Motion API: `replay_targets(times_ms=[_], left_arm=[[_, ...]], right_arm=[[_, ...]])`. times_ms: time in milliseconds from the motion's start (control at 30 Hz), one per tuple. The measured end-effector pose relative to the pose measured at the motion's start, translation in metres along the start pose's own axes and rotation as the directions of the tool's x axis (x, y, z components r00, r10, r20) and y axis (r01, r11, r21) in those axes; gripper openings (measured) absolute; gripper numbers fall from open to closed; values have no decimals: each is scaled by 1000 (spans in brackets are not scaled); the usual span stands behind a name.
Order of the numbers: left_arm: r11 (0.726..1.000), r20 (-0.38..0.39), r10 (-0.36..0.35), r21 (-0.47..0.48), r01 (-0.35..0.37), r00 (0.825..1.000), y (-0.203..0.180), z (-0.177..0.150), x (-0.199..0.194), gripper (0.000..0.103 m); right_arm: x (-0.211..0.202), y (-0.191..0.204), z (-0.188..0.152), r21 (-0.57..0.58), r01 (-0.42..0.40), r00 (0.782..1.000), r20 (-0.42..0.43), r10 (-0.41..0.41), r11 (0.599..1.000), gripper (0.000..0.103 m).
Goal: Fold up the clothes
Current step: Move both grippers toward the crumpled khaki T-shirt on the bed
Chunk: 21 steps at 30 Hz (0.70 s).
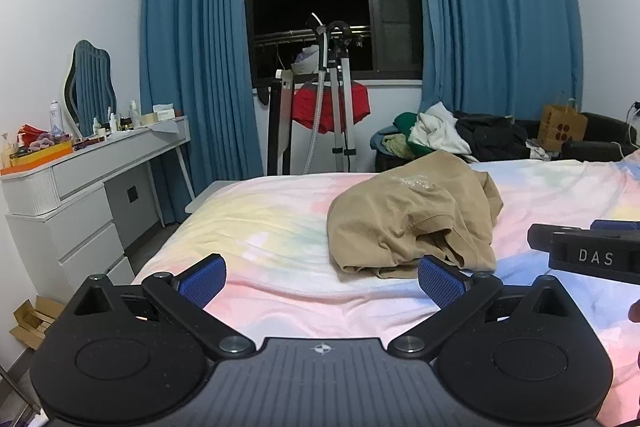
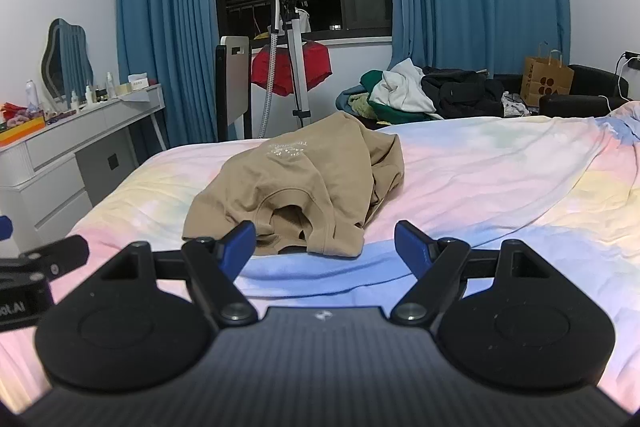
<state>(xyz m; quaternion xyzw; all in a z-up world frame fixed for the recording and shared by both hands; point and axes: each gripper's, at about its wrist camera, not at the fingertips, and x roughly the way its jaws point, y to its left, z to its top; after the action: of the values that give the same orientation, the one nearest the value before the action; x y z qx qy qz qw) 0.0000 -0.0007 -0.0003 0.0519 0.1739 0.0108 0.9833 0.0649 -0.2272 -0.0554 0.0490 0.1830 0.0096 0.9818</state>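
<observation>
A tan T-shirt (image 1: 412, 215) lies crumpled in a heap on the pastel bedsheet (image 1: 272, 227), collar opening toward me. It also shows in the right wrist view (image 2: 304, 179). My left gripper (image 1: 322, 281) is open and empty, just short of the shirt's near left edge. My right gripper (image 2: 325, 247) is open and empty, its jaws wide apart just in front of the shirt's collar edge. The right gripper's body shows at the right of the left wrist view (image 1: 588, 253).
A white dresser (image 1: 88, 187) with bottles and a mirror stands left of the bed. A garment steamer stand (image 1: 336, 107) with a red garment is beyond the bed's foot. A clothes pile (image 1: 448, 135) and a paper bag (image 1: 562, 127) sit on a dark sofa.
</observation>
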Motion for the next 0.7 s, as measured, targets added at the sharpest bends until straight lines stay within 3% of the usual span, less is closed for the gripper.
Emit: replay_targets(times_ms=[700], left_arm=[[1000,3,20,-1,-20,1000,0,-5,4,103]], right_arm=[[-2,-4,2,17,7,1000,8,-7,1000,78]])
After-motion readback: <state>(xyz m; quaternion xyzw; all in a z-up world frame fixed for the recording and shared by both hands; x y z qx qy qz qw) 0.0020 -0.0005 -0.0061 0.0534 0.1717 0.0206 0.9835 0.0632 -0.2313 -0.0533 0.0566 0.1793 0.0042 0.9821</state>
